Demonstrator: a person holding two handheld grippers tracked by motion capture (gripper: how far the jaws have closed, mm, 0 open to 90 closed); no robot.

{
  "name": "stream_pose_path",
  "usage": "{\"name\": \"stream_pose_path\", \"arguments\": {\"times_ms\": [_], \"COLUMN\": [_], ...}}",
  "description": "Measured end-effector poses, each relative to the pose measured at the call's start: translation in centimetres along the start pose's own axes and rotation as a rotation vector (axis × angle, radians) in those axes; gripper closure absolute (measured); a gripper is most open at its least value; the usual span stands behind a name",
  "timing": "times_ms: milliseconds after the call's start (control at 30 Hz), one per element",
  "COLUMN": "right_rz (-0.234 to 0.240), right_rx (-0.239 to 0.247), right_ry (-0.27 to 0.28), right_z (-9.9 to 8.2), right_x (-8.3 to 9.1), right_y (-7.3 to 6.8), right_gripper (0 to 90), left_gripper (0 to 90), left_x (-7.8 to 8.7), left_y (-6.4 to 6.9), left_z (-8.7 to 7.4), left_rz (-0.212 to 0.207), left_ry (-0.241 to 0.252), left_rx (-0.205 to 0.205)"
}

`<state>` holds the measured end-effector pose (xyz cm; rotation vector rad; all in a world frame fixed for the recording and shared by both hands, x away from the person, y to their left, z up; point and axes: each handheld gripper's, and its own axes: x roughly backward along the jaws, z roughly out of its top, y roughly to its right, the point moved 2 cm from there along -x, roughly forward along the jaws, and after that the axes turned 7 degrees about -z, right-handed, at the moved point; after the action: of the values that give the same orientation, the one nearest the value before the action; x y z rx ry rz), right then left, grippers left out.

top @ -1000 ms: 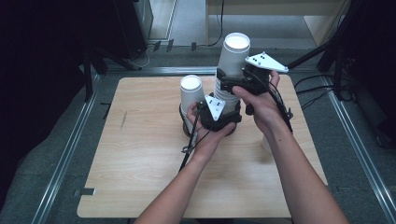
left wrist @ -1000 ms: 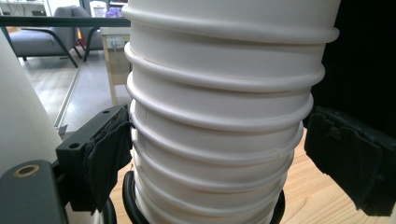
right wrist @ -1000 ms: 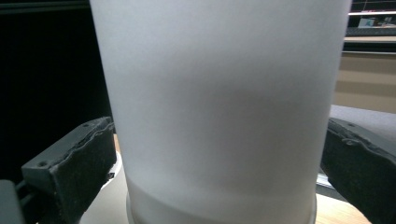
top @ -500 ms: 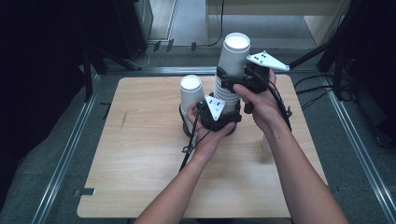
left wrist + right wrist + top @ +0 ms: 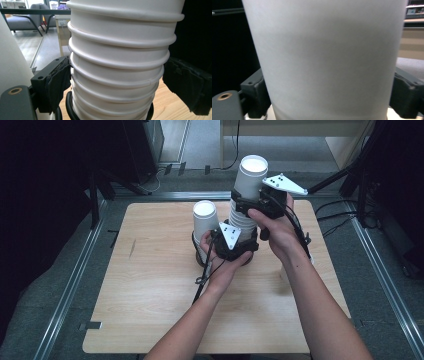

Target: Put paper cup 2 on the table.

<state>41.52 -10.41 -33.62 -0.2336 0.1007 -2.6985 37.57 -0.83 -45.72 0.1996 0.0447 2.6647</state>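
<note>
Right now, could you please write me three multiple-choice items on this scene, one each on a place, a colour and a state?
1. In the high view, where does the separate cup stand relative to the tall stack?
A left
B right
C on top

2. What colour are the cups?
A red
B white
C blue

3. What is the left claw doing?
A hanging wide open, clear of everything
B closed on the tall stack
C holding a spoon

Key: A, it stands at the stack's left; B, every cup is white; B, its pads press against the stack's lower rims.
</note>
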Motion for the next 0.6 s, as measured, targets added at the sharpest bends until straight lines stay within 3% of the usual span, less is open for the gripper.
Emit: {"name": "stream_pose_path", "arguments": {"times_ms": [600], "right_rz": [-0.020], "right_rx": [0.009], "right_ry": [0.080], "right_z": [1.8], "right_x": [0.8], "right_y": [-0.4], "right_gripper": [12.5], "left_gripper": [9.3], "left_x": [0.1], "left_y": [-0.1], "left_z": [-0.3], "left_rz": [-0.002], "left_ry": [-0.010], "left_rx": [0.003]}}
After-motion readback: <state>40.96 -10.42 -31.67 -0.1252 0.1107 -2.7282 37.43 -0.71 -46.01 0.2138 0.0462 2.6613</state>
